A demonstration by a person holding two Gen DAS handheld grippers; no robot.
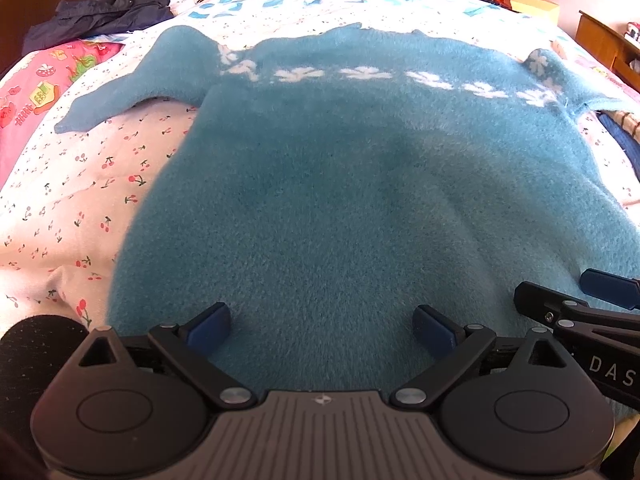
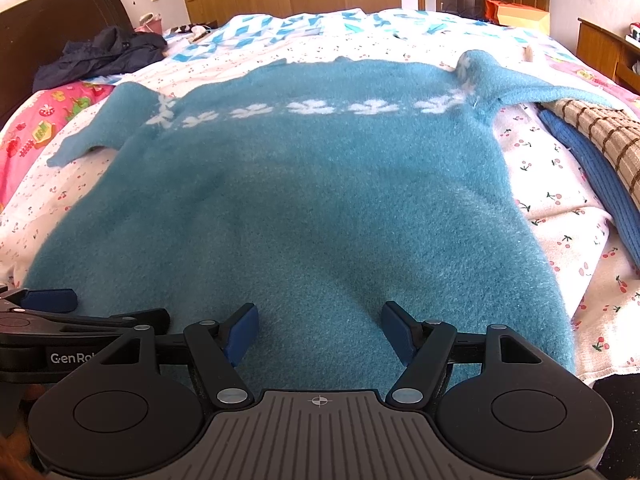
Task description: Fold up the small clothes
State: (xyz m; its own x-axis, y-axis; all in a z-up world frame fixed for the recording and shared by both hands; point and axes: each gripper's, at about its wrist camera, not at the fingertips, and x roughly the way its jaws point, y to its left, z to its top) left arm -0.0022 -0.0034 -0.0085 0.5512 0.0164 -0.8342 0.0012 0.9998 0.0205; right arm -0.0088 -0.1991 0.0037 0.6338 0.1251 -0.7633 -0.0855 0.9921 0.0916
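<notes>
Left tool (image 1: 322,330) and right tool (image 2: 319,328) both spread wide at the sweater (image 1: 360,184) hem, near bed (image 1: 80,184) edge.
Sweater flat, sleeves out; no fold made yet.

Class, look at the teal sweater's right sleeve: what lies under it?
The sleeve drapes over a tan checked cloth, with a blue knit beneath. How far they extend underneath is hidden.

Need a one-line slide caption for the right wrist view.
Open right gripper at the hem of a teal sweater spread flat on the cherry-print bedsheet, left gripper alongside.
</notes>
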